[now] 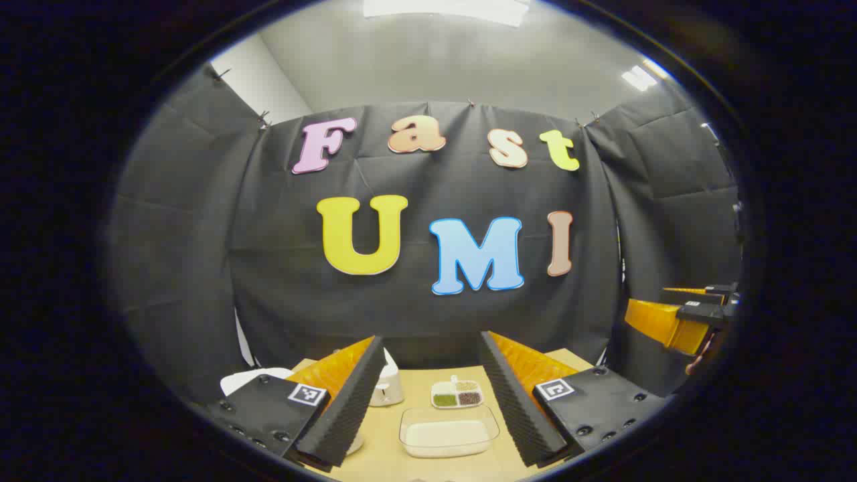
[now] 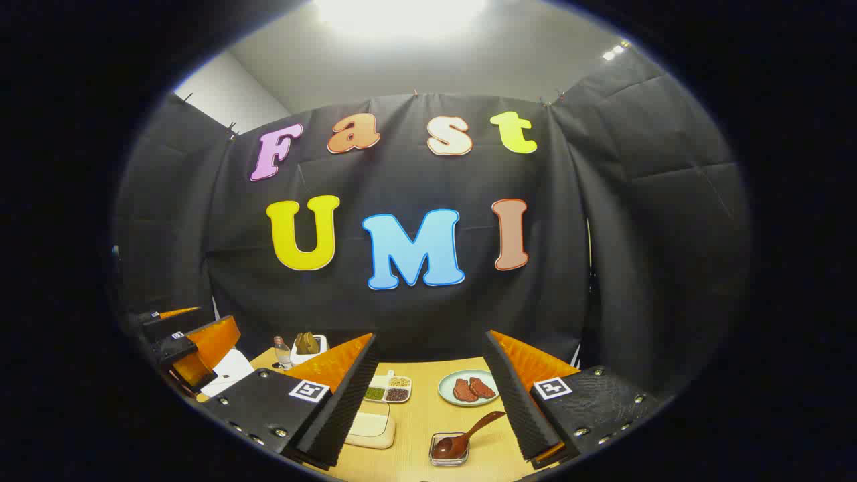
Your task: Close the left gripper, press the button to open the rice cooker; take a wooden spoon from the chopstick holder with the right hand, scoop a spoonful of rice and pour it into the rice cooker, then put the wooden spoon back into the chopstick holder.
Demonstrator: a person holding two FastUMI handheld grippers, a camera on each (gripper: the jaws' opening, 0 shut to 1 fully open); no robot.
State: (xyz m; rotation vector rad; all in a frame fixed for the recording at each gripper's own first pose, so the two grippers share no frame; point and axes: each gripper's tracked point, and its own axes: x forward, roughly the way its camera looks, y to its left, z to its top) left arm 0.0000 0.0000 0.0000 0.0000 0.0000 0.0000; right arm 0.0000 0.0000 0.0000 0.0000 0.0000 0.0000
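A plate [image 2: 469, 375] of reddish pieces, a divided dish [image 2: 388, 388] of beans, a bottle [image 2: 282, 353]

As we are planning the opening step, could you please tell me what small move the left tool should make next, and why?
Probably shut the left tool first: its fingers stand wide apart above the table, and the rice cooker sits low to its left, untouched. Closed fingers would give one blunt tip for pressing it open.

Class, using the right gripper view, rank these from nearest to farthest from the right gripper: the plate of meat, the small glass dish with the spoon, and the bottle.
1. Small glass dish with the spoon: on the table between the right gripper jaws.
2. Plate of meat: farther back, right of centre.
3. Bottle: far left, near the wall.
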